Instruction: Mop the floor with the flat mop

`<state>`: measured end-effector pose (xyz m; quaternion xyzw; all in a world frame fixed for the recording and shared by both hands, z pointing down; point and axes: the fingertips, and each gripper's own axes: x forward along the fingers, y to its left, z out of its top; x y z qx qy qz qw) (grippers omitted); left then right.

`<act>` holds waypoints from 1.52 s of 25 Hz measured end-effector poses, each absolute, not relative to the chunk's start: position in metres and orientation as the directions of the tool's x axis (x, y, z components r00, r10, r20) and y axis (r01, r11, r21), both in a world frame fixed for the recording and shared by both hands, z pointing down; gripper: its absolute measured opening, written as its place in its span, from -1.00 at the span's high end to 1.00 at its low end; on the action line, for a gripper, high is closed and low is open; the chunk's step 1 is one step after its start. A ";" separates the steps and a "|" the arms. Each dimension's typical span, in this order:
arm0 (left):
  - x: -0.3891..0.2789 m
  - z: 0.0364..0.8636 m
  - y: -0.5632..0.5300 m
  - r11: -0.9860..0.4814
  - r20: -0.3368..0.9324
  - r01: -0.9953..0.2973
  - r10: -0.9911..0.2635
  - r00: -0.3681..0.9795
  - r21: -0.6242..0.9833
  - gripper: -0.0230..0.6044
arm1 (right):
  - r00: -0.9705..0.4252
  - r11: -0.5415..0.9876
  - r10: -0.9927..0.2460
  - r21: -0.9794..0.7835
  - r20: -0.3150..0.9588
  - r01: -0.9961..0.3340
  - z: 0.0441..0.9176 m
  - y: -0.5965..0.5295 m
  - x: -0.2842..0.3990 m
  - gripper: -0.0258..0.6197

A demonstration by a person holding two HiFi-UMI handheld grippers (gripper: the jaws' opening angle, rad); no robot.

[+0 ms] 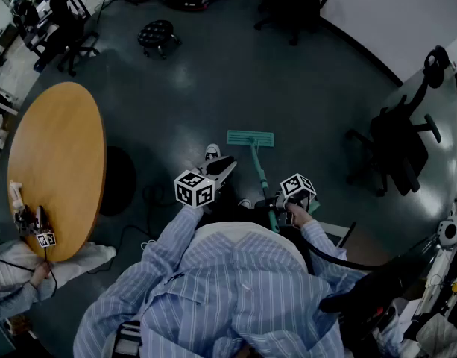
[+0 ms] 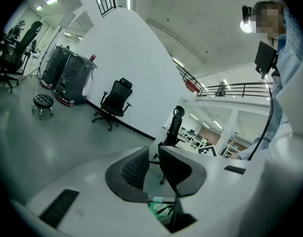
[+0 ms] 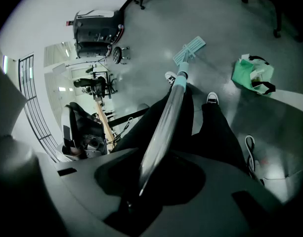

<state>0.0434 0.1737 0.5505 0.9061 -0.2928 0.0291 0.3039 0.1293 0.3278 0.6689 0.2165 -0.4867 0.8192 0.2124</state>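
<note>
The flat mop's teal head lies flat on the dark floor just ahead of my feet. Its handle slants back to my right gripper, which is shut on it. In the right gripper view the grey handle runs out from between the jaws of the right gripper down to the mop head. My left gripper hovers left of the handle, apart from it. In the left gripper view the left gripper has its jaws closed to a thin slit with nothing between them.
A round wooden table stands at the left, where another person's hand rests by small items. A black office chair is at the right and a stool further off. A green bag sits on the floor by my feet.
</note>
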 end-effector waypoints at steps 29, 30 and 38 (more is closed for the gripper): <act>0.048 0.553 0.141 -0.628 0.255 -0.562 -0.514 0.819 0.539 0.71 | -0.734 -0.293 0.273 -0.673 0.622 -0.679 0.679 0.294 0.144 0.50; 0.047 0.555 0.135 -0.624 0.258 -0.565 -0.516 0.817 0.540 0.71 | -0.735 -0.293 0.273 -0.674 0.621 -0.679 0.681 0.286 0.145 0.50; 0.027 0.557 0.080 -0.586 0.276 -0.584 -0.532 0.800 0.562 0.71 | -0.729 -0.292 0.292 -0.668 0.620 -0.685 0.675 0.215 0.139 0.50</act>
